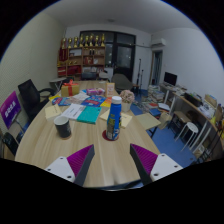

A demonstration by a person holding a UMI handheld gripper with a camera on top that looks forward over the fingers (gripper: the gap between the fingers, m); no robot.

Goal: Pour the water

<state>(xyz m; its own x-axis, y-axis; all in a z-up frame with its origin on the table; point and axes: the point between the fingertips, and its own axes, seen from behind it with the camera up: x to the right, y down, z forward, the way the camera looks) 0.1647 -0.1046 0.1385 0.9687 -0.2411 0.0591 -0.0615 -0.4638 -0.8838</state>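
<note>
Two gripper fingers (109, 165), light-bodied with magenta pads on their inner faces, one pad (74, 160) on one side and the other on the opposite side, standing well apart with nothing held between them. Wooden table (100, 150), pale, smooth-grained top with a rounded edge, running forward from the fingers. Bottle (114, 118), upright, just ahead of the fingers and roughly in line with the gap between them; cylindrical, with a blue cap and a red and blue label whose lettering is too small to read. Cup (63, 126), dark, short and round, standing upright on the table to the left of the bottle and apart from it. Papers and booklets (88, 105), flat, in teal, yellow, pink and white, spread across the table beyond the cup and bottle; no print legible. Office chair (33, 97), black, at the table's left side. Purple sign (11, 108) near that chair with white markings that cannot be read. Shelf unit (84, 52) against the far wall, carrying a row of yellow and red items. Desk (190, 105) at the right with a monitor (171, 78) and a white stool (188, 130) beside it. Blue floor area (172, 145) right of the table.
</note>
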